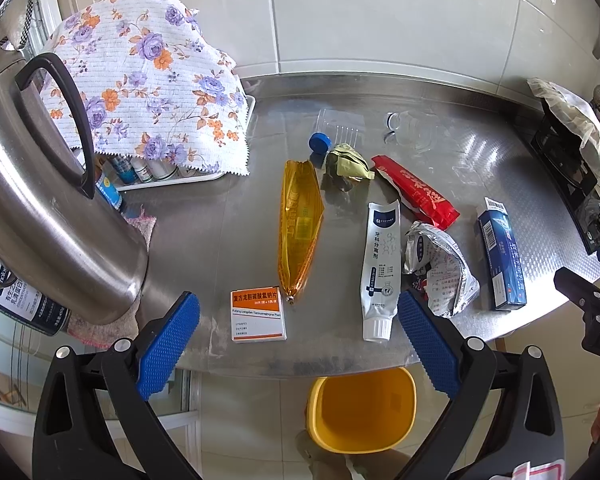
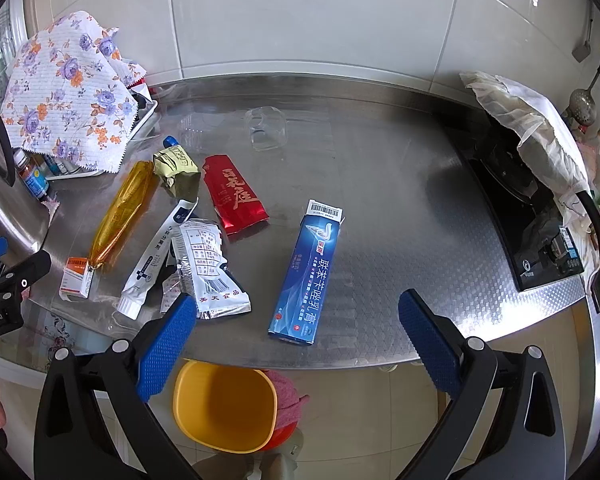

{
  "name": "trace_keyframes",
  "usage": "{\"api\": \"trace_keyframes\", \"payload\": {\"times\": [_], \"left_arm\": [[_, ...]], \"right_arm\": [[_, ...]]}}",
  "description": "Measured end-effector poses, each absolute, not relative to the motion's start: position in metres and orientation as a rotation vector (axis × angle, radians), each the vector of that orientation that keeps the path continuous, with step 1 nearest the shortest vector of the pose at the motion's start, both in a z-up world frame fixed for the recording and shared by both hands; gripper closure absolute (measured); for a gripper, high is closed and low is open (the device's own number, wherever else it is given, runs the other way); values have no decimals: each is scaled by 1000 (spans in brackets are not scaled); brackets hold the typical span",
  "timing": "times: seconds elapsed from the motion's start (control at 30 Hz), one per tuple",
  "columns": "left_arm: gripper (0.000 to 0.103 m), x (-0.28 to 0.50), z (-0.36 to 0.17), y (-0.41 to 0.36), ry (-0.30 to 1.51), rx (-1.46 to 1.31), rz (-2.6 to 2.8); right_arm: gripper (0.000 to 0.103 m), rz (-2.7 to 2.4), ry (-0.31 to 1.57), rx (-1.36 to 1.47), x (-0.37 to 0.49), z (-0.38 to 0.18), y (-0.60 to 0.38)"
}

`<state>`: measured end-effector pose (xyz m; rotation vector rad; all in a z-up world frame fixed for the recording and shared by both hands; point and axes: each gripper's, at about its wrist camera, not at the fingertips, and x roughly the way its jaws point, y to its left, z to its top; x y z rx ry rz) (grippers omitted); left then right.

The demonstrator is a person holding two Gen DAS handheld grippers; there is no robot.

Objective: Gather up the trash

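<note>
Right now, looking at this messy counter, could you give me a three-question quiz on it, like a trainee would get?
1. True or false: the yellow plastic bin stands on the steel counter.
2. What lies nearest the right tool: A) blue toothpaste box, B) red foil packet, C) orange sausage wrapper?
3. Fill in: both the left tool and the right tool hold ____.

Key: 1 false, it sits on the floor below the edge; 2 A; 3 nothing.

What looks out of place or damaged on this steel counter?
Litter lies scattered on the counter: a torn, crumpled foil packet, a squeezed-flat white tube, a crumpled green wrapper and a toothpaste box with its end flap open. Nothing has spilled.
</note>
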<state>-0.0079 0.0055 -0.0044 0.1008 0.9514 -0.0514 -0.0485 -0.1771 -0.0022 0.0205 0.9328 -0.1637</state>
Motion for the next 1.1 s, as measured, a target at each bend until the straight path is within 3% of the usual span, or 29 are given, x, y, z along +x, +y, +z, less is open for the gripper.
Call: {"api": "trace_keyframes", "payload": {"times": [1.1], "left_arm": [[4, 3, -5, 1, 967, 99, -55]], "right_arm": [[3, -166, 938, 24, -46, -4, -177]]}}
